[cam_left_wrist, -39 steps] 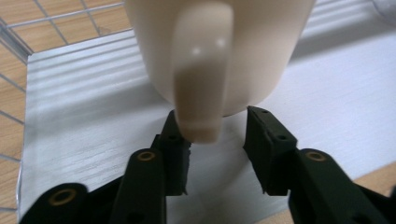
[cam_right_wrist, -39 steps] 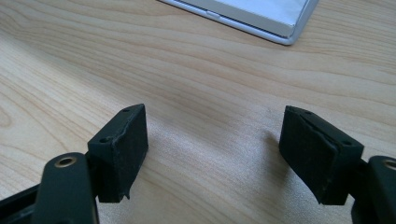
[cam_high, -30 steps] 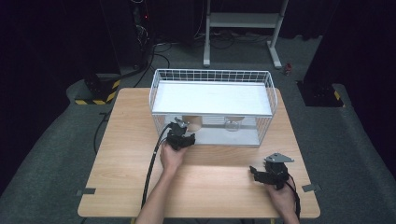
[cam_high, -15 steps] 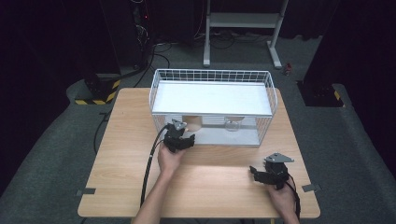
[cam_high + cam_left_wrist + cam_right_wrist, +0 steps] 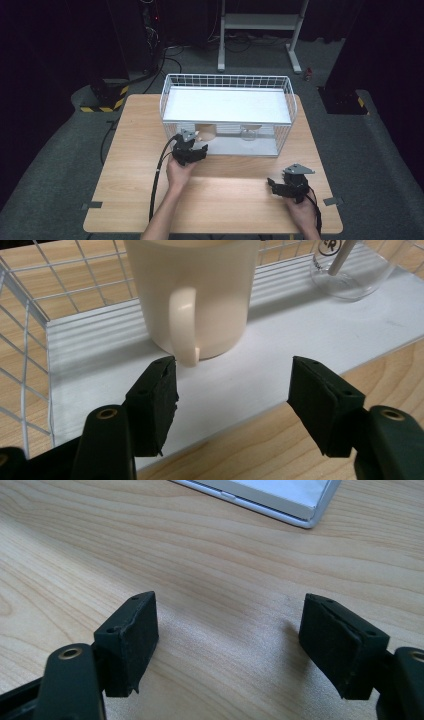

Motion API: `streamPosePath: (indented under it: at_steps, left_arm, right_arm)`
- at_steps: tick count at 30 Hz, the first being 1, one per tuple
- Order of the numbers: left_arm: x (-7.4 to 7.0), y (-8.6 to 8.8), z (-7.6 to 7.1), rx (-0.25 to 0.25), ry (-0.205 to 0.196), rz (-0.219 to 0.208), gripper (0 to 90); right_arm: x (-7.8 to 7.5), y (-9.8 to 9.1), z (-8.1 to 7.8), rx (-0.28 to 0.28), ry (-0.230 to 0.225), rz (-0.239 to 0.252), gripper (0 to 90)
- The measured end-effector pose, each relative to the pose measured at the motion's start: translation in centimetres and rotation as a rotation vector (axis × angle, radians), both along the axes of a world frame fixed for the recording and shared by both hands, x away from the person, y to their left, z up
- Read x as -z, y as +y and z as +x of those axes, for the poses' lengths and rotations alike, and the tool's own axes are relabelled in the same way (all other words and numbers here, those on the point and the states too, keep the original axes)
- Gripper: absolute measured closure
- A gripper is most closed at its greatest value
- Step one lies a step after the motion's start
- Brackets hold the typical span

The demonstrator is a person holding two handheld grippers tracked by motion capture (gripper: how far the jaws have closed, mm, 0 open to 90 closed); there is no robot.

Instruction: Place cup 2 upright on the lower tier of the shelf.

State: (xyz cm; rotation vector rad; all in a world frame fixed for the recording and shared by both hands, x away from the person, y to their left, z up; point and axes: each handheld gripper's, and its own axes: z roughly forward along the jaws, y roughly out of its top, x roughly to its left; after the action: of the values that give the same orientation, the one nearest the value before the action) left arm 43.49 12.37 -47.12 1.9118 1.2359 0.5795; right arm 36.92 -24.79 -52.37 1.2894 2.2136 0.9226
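A cream mug (image 5: 195, 295) stands on the white lower shelf (image 5: 310, 335) of a wire rack (image 5: 227, 79), its handle turned toward my left gripper (image 5: 232, 390). That gripper's jaws have just been opening and now stand open just short of the mug. Nothing is between them, and the left pad (image 5: 155, 400) lies close to the handle's foot. In the high view the left gripper (image 5: 192, 146) sits at the rack's front left, by the mug (image 5: 206, 132). My right gripper (image 5: 230, 645) is open over bare wood, seen near the table's front right (image 5: 274, 184).
A clear glass (image 5: 350, 265) with a pale stick in it stands on the same shelf, right of the mug. The rack's upper white shelf (image 5: 227, 105) overhangs both. The wooden table (image 5: 130, 165) is ringed by dark floor with cables and stands.
The left gripper has drawn back a little from the rack toward the person. The right gripper has stayed where it was.
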Motion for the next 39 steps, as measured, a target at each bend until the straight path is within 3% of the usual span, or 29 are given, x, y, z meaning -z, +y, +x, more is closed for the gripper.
streamPosePath:
  at_steps: [4, 17, 24, 39]
  left_arm:
    - [-0.2, 0.1, -0.2, 0.005, 0.016, -0.011, 34.2]
    - [-0.8, 0.6, -1.1, 0.028, -0.003, -0.014, 31.5]
    - [-0.9, 1.1, -1.8, 0.025, -0.012, -0.051, 30.8]
    - [-1.3, 2.3, -3.1, 0.032, -0.024, -0.052, 29.3]
  right_arm:
    - [0.0, 0.0, 0.0, 0.001, 0.001, 0.001, 23.7]
    - [0.0, 0.0, 0.0, 0.001, 0.001, 0.001, 23.7]
    - [0.0, 0.0, 0.0, 0.001, 0.000, 0.000, 23.7]
    - [0.0, 0.0, 0.0, 0.000, 0.000, 0.000, 23.7]
